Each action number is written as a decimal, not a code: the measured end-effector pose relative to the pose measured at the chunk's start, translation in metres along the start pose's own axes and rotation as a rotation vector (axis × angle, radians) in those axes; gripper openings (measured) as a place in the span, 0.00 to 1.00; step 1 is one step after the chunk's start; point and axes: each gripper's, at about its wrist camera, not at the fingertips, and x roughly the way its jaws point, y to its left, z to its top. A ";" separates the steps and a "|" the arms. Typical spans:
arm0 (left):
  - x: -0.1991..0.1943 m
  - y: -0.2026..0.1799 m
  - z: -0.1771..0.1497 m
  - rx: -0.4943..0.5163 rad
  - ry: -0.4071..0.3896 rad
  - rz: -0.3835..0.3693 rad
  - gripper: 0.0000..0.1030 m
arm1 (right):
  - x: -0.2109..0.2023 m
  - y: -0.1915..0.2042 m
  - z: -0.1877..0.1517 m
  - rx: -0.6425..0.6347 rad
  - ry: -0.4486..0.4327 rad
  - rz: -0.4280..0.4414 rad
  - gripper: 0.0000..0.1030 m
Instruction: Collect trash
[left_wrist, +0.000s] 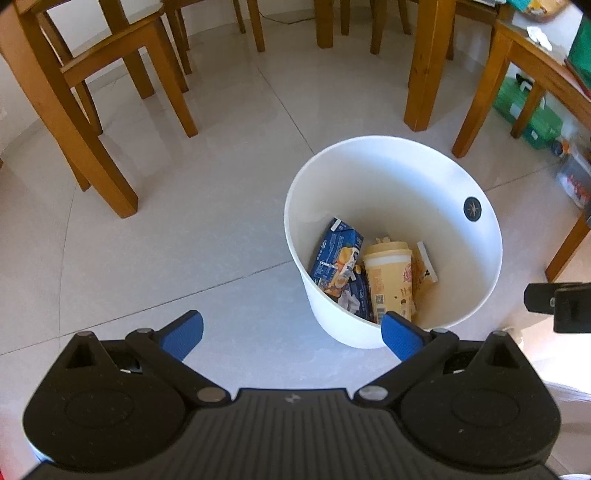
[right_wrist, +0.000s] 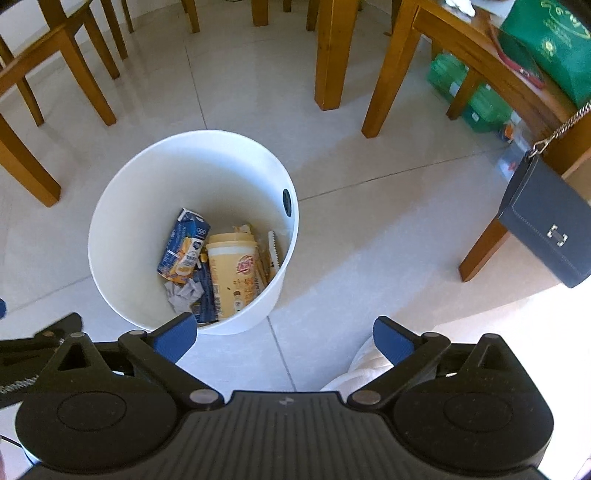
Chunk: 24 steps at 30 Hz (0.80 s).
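Hovering above the tiled floor (left_wrist: 221, 229), the left claw (left_wrist: 291, 334) is released, its blue pads (left_wrist: 184, 334) spread wide with nothing between them. The right claw (right_wrist: 284, 338) is likewise released and empty. Just beyond both stands a white bin (right_wrist: 122, 206) on the floor, holding the trash: a blue carton (right_wrist: 183, 245), a yellow cup (right_wrist: 236, 273) lying beside it, crumpled paper (right_wrist: 183, 293) and a wrapper (right_wrist: 273, 247). Wooden chair legs (left_wrist: 103, 162) ring the bin, and a dark purse (right_wrist: 546, 225) hangs at the right.
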 end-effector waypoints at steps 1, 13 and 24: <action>-0.001 -0.002 0.001 0.001 0.006 -0.001 0.99 | 0.000 0.000 0.000 0.000 0.001 0.003 1.00; -0.011 -0.020 0.014 0.013 0.002 0.045 0.99 | -0.009 -0.003 -0.003 -0.024 -0.017 0.042 1.00; -0.013 -0.020 0.018 -0.009 0.003 0.042 0.99 | -0.011 -0.002 -0.003 -0.038 -0.017 0.056 1.00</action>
